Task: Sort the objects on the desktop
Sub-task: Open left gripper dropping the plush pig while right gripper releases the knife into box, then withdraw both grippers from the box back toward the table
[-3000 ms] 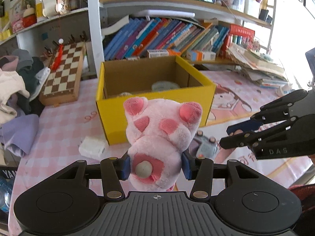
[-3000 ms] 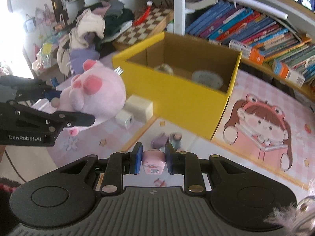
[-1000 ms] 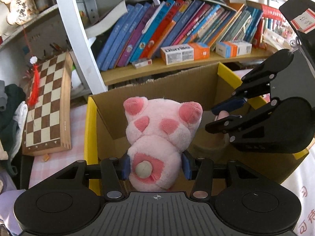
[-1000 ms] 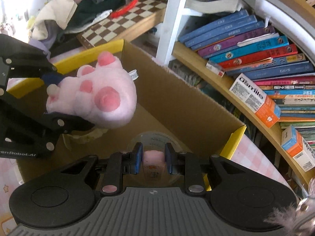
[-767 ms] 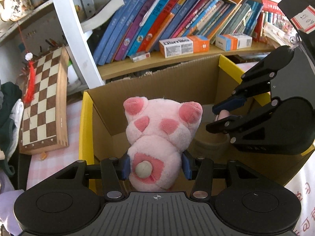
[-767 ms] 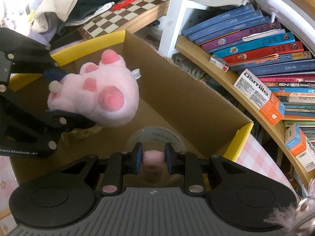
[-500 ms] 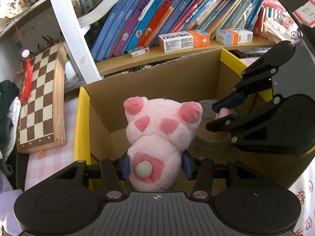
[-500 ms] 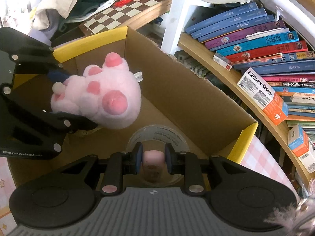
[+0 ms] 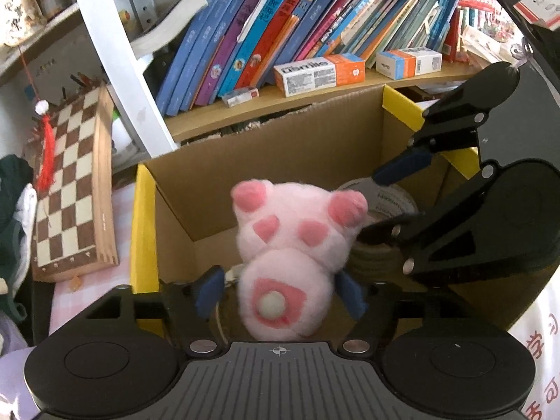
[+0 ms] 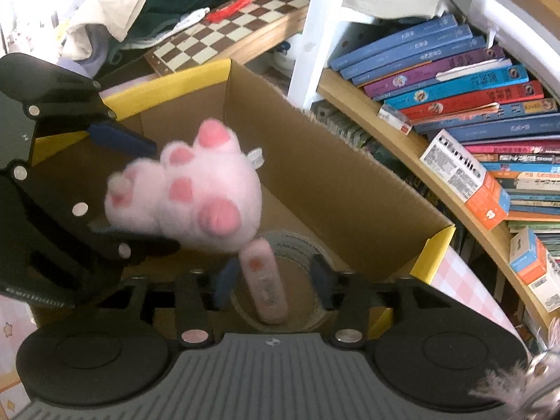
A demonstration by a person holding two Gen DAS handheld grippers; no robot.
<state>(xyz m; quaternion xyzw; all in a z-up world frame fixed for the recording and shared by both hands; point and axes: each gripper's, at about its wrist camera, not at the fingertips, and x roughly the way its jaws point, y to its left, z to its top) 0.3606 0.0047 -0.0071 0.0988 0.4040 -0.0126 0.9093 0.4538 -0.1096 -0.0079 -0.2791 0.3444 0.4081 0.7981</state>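
Both grippers hang over the open yellow cardboard box point(image 9: 143, 217); the box also shows in the right wrist view point(image 10: 434, 245). My left gripper point(image 9: 280, 292) is open, and the pink plush toy point(image 9: 294, 245) sits loose between its spread fingers, blurred. In the right wrist view the plush point(image 10: 196, 196) is in mid-air above the box floor. My right gripper point(image 10: 271, 283) is open, and a small pink oblong object point(image 10: 264, 287) is free between its fingers, over a tape roll point(image 10: 297, 245) in the box.
A shelf of leaning books point(image 9: 280, 31) and small boxes point(image 9: 318, 73) stands right behind the yellow box. A wooden chessboard point(image 9: 70, 189) leans to the left, beside a heap of clothes point(image 10: 140, 7). A pink checked cloth point(image 9: 91, 290) covers the table.
Both grippers have opened over the box. The plush has come free of the left fingers and the pink object free of the right ones; both look blurred as they drop.
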